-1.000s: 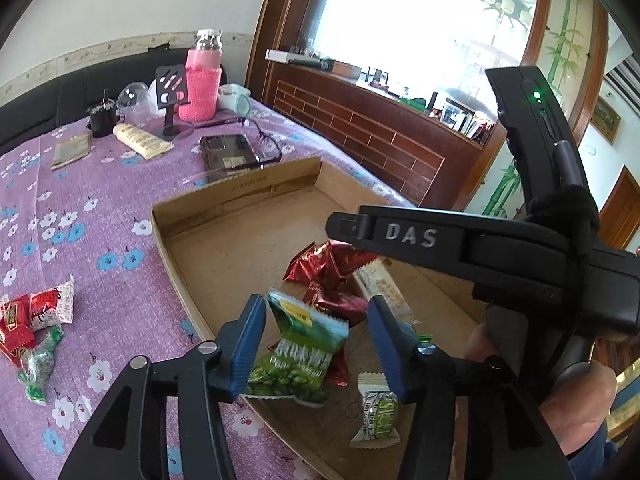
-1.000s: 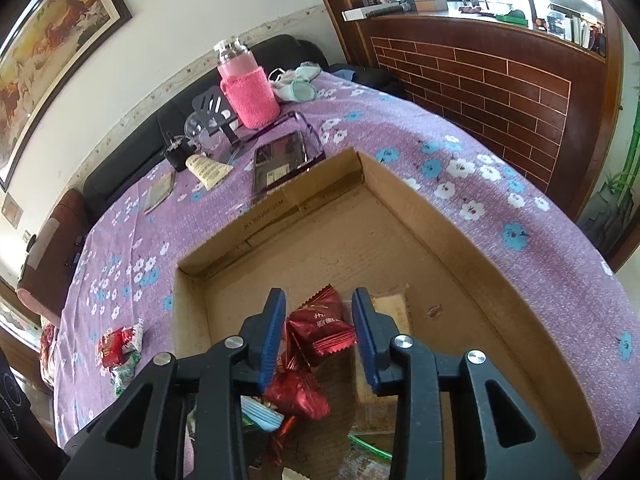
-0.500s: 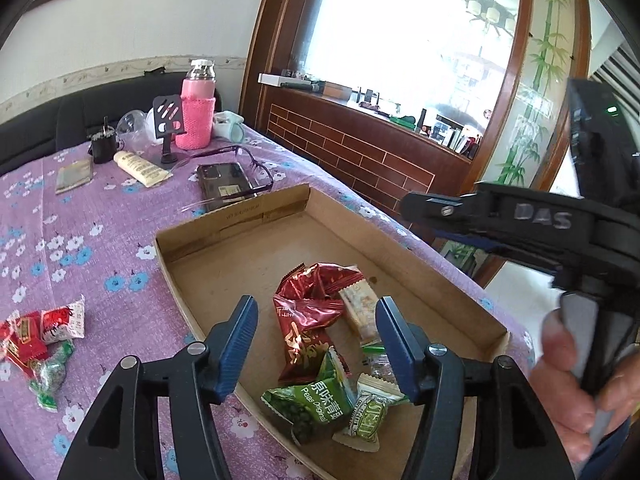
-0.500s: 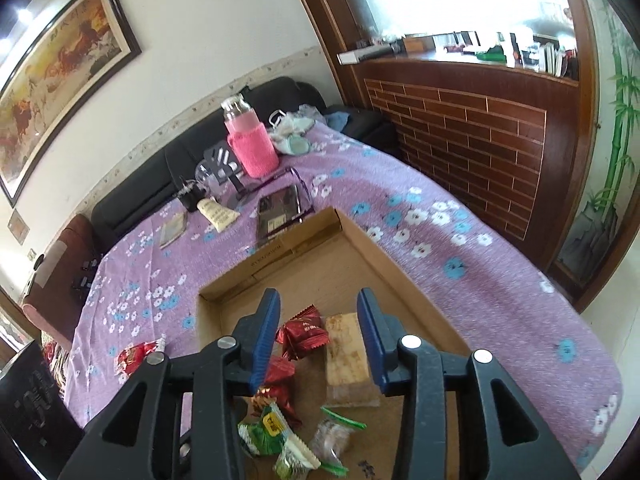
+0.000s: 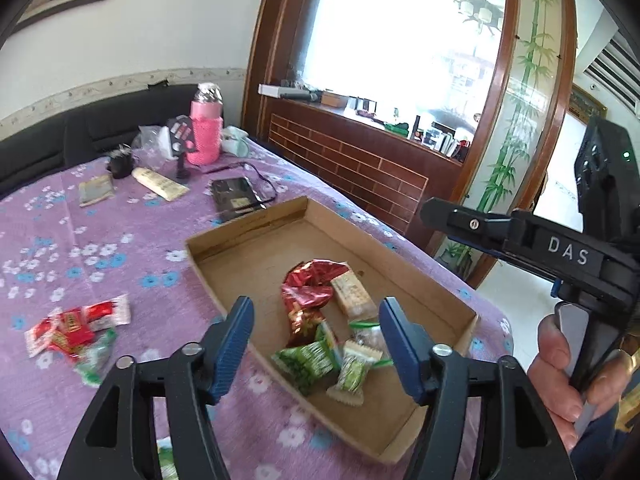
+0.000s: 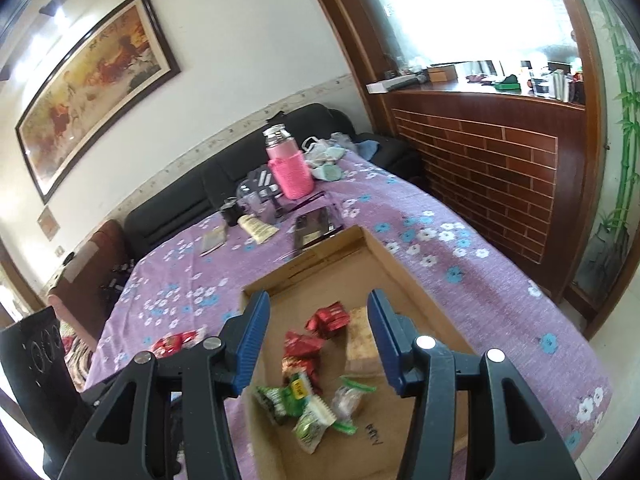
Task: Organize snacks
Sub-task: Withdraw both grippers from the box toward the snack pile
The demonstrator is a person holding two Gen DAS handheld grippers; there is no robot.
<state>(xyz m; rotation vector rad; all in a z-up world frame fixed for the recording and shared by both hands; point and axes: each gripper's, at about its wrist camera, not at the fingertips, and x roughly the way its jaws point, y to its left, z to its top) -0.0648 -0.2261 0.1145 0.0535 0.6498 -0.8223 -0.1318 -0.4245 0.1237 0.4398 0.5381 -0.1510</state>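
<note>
1. Left gripper (image 5: 316,344) and right gripper (image 6: 318,338) hang above the cardboard tray (image 5: 248,224); jaws apart, just widened, nothing between them
2. Green and red snack packets (image 5: 316,312) lie inside the tray
3. Loose red packets (image 5: 76,326) sit left on the purple tablecloth (image 5: 100,248)
4. Pink bottle (image 5: 206,130) stands far

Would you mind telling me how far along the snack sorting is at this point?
Done: red, green and beige packets lie in the cardboard box. In hand: nothing; the left gripper and right gripper have just been opening, empty. Left: the red and green packets on the tablecloth.
</note>
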